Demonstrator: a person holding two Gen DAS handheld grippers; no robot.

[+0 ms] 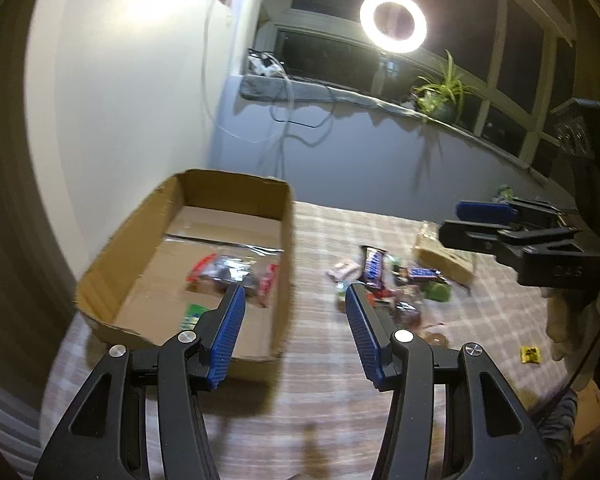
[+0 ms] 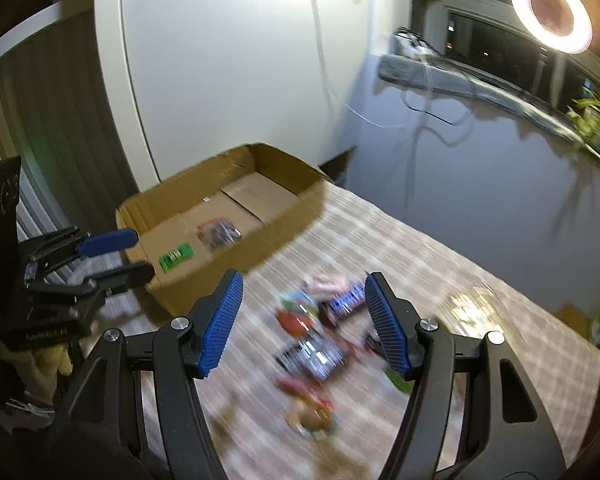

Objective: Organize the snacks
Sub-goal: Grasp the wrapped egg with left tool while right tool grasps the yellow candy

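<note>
Hovering above the checked tablecloth (image 1: 380, 360), the left gripper (image 1: 296, 312) had its blue pads spread, nothing between them. The right gripper (image 2: 304, 312) was likewise spread and empty over the snack pile (image 2: 312, 336), which lay loose on the cloth just beside the cardboard box (image 1: 286, 240).

Writing: two blue-and-brown bars (image 1: 374, 264) in the pile resembled Snickers, lettering too smeared to confirm. Embossed characters on the right gripper's body could not be read from the left wrist view.

In the box: a clear packet with red ends (image 1: 232, 274) and a small green packet (image 2: 176, 258), labels illegible. A small yellow packet (image 1: 530, 354) lay well apart from the pile.

Hard to make out: the right wrist view was motion-blurred, wrappers merging. The left pad hid part of the green packet. A tan package (image 1: 444, 256) sat partly behind the right gripper's finger.
</note>
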